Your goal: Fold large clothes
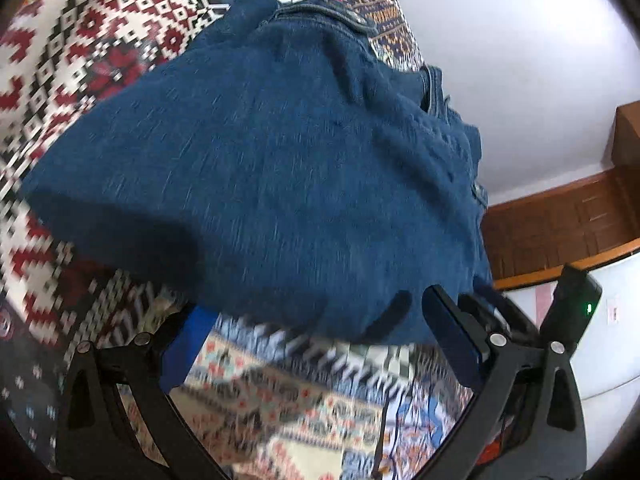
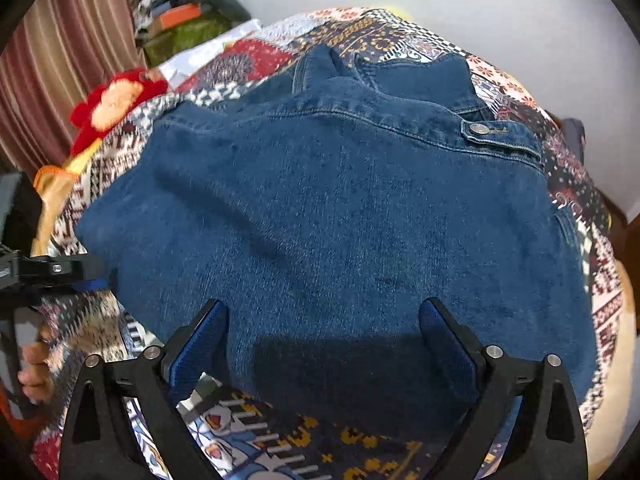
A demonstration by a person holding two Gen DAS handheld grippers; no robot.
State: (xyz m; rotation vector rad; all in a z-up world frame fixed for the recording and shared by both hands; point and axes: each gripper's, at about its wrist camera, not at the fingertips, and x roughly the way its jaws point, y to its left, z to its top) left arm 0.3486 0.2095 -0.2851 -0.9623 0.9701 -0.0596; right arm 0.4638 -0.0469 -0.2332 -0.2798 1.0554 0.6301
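Note:
A blue denim jacket (image 2: 340,216) lies folded on a patterned quilt (image 2: 280,444), its collar and a buttoned tab (image 2: 480,130) at the far side. It also fills the left wrist view (image 1: 260,184). My right gripper (image 2: 324,320) is open, its blue-padded fingers (image 2: 444,340) spread over the jacket's near edge, holding nothing. My left gripper (image 1: 316,320) is open at the jacket's near hem, with the left finger partly under the cloth edge. It also shows at the left of the right wrist view (image 2: 64,270).
The quilt (image 1: 80,40) covers a bed. A red and orange plush toy (image 2: 112,104) lies at the far left, with piled clothes (image 2: 180,12) and a striped curtain (image 2: 60,60) behind. A wooden board (image 1: 560,224) and a white wall stand to the right.

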